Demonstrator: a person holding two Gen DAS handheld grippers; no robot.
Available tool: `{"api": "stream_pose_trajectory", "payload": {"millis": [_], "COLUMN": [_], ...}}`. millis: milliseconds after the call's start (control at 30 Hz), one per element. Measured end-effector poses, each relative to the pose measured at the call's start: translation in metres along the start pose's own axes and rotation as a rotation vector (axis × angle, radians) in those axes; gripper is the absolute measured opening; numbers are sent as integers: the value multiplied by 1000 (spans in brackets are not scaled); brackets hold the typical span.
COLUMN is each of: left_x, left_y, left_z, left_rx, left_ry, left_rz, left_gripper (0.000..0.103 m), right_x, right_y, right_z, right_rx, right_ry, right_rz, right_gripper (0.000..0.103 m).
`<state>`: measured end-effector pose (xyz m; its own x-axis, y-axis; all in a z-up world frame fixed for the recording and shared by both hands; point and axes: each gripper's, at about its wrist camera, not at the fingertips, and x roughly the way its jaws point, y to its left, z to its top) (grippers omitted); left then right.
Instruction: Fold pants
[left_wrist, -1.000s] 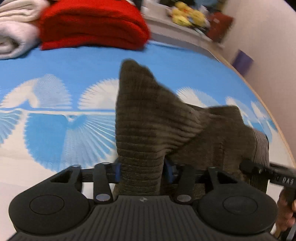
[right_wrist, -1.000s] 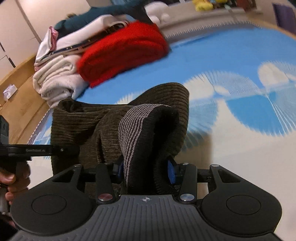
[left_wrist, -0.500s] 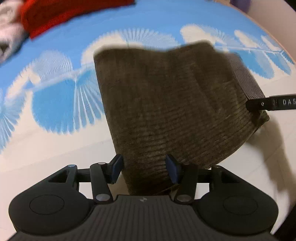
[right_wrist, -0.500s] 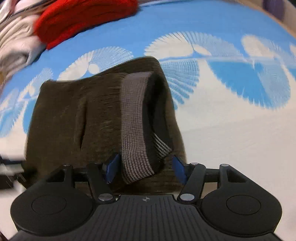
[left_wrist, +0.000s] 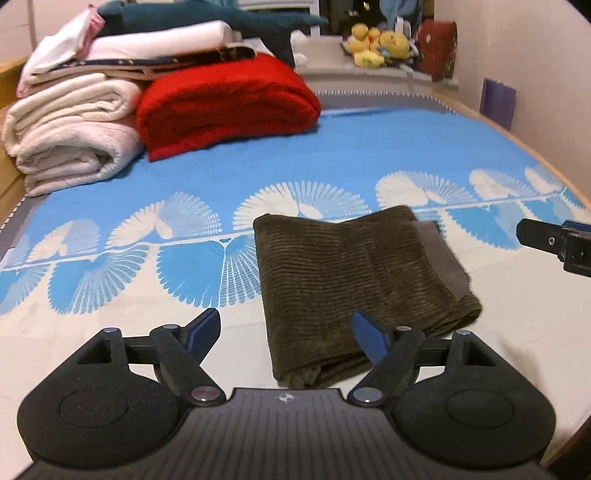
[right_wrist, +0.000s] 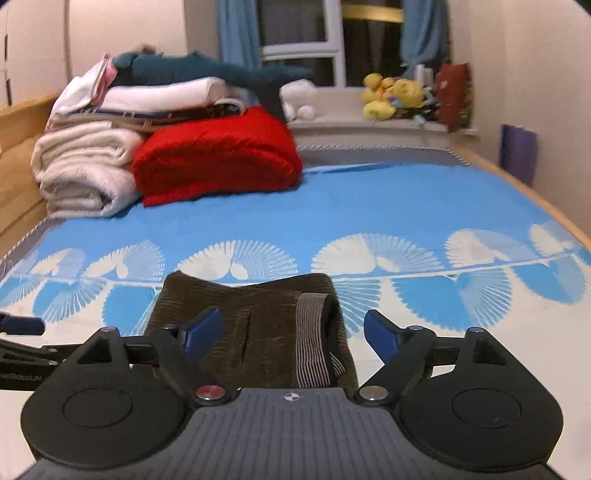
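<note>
Bedspread (left_wrist: 332, 147), blue and white: far left corner buried under stacked linen (left_wrist: 74, 122) and red blanket (left_wrist: 225, 99). Pants (left_wrist: 354, 273) folded, flat on near bedspread; near edge cut off behind right gripper (right_wrist: 291, 332). Left gripper (left_wrist: 284, 328) and right: jaws opening wide, nothing pinched. Earlier clamped on raised cloth; now released, both drawn back.

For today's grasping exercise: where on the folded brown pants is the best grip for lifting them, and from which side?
Probably the near edge of the folded brown pants, approached from the front: its stacked layers face the opening left gripper, so one pinch catches them all.
</note>
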<state>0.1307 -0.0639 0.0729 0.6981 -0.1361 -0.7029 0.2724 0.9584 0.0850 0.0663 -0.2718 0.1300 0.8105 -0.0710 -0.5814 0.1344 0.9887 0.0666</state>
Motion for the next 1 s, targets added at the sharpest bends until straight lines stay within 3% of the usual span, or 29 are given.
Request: {"api": "stream_pose_trajectory", "payload": {"millis": [100, 200, 233, 333, 467, 1000], "left_x": [-25, -33, -32, -29, -22, -5], "left_y": [-5, -6, -6, -1, -8, -7], "left_z": [-11, -29, -34, -40, -39, -36], "left_rx": [-17, -73, -108, -217, -193, -188], "left_ry": [-16, -15, 14, 89, 92, 115], "left_rz": [14, 17, 21, -60, -4, 9], "left_gripper": [84, 84, 84, 84, 84, 84], "right_x": [-29, -39, -42, -44, -41, -22], "right_y": [4, 11, 14, 18, 23, 41], "right_z": [-5, -15, -18, -22, -27, -36], "right_rx": [50, 2, -14, -34, -33, -100], "right_ry": [-46, -59, -58, -28, 26, 122], "right_rz": [9, -18, -28, -34, -27, -19], "right_gripper": [96, 96, 96, 96, 96, 96]}}
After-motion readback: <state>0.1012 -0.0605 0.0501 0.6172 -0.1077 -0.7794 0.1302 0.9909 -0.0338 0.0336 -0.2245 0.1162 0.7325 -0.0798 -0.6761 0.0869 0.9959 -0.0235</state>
